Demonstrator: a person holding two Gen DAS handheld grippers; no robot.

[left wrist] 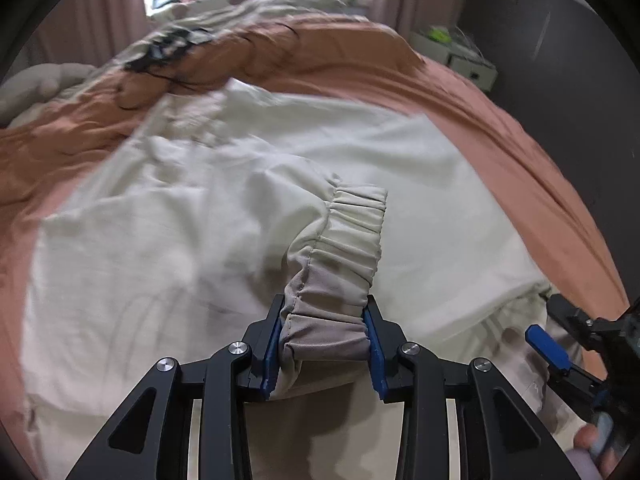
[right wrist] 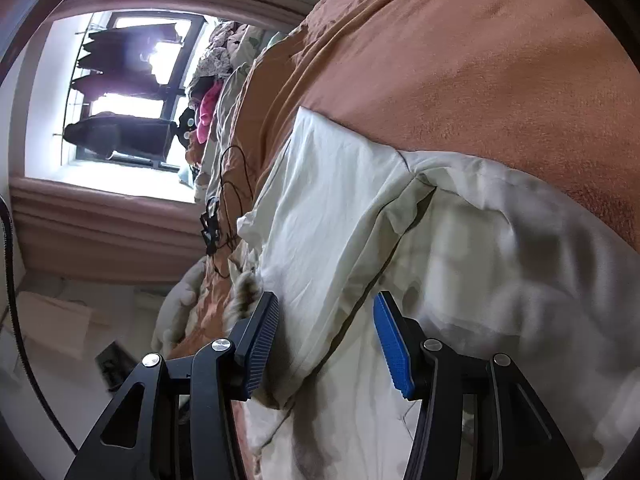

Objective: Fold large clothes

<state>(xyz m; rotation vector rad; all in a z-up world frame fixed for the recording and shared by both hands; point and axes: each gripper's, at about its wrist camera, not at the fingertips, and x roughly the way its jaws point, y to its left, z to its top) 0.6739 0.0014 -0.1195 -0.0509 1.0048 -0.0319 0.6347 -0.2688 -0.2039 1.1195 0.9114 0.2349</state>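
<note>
Left wrist view: left tool [left wrist: 325, 334] pinches the gathered elastic waistband [left wrist: 348, 248] of a pale garment [left wrist: 160, 240], blue pads pressed on both sides. The garment lies spread and rumpled on the orange bedcover [left wrist: 500, 120]; no clean fold is visible yet. The right tool [left wrist: 552, 346] sits right of the waistband.

Right wrist view: right tool [right wrist: 326, 340] stands spread, garment cloth [right wrist: 340, 208] between its pads, not visibly squeezed. Judgement: early stage; the folding itself appears largely ahead.

Motion blur is smearing the wide cream-white fabric garment [left wrist: 168, 216] across the left wrist view; the second black gripper with blue pads [left wrist: 548, 344] is running off the right edge.
</note>
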